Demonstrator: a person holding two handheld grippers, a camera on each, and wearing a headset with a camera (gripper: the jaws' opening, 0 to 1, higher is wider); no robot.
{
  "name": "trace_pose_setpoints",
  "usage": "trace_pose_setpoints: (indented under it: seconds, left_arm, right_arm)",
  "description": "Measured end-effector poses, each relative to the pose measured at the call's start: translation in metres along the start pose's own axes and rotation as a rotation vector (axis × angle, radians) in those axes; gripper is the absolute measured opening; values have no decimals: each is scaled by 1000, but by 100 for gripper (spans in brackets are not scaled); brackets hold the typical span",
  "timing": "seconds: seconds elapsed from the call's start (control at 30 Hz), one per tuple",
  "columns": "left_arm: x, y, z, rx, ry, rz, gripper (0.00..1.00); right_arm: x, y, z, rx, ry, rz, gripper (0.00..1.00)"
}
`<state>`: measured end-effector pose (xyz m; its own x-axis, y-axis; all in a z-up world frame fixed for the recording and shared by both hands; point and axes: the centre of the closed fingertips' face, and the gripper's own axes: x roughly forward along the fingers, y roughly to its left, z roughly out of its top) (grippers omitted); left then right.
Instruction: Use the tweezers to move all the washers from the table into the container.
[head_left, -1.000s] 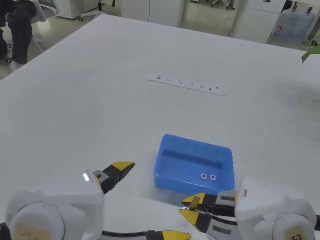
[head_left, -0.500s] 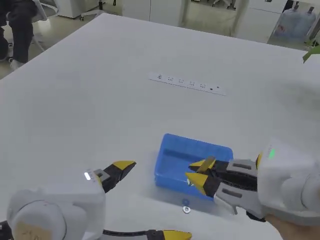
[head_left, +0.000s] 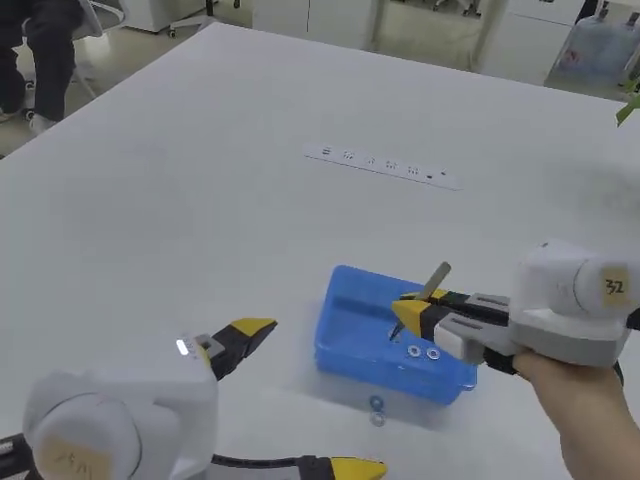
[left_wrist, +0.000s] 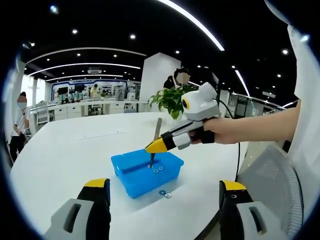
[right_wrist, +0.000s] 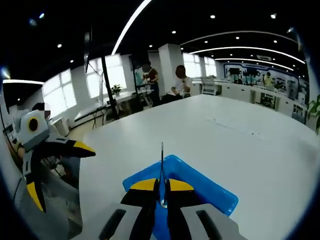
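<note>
Right gripper (head_left: 405, 312), jaws clamped on the tweezers (head_left: 432, 281), with the tweezer tip inside the blue container (head_left: 338, 345) near two washers (head_left: 422, 352). Another washer (head_left: 376, 404) lies on the desk (head_left: 200, 200) just beside the container. Left gripper (head_left: 305, 398) wide open, empty.

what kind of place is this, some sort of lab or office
Probably an open-plan office or lab: a big white worktable with a power strip on it, rows of desks behind, long ceiling light strips and a potted plant.

Four washers (head_left: 414, 351): two inside the one blue container (head_left: 350, 300) at lower centre, two on the counter (head_left: 200, 200) just below it. One tweezers (head_left: 432, 283), one power strip (head_left: 385, 167).
</note>
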<state>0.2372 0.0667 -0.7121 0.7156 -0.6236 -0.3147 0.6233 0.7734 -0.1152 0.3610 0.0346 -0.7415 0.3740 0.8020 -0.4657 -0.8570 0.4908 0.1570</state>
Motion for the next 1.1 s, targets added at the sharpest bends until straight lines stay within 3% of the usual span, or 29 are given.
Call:
trace_pose_setpoints:
  seconds: [0.37, 0.73, 0.93, 1.1]
  left_arm:
    - [0, 1, -2, -1, 9, 5, 92]
    - [1, 0, -2, -2, 13, 2, 92]
    - [1, -1, -3, -2, 16, -4, 92]
    - [1, -1, -2, -11, 10, -5, 92]
  right_arm:
    - [22, -14, -23, -5, 71, -5, 3]
    - [22, -12, -31, -23, 98, -4, 3]
    - [21, -11, -29, -20, 80, 5, 4]
    - [10, -8, -17, -13, 17, -4, 4]
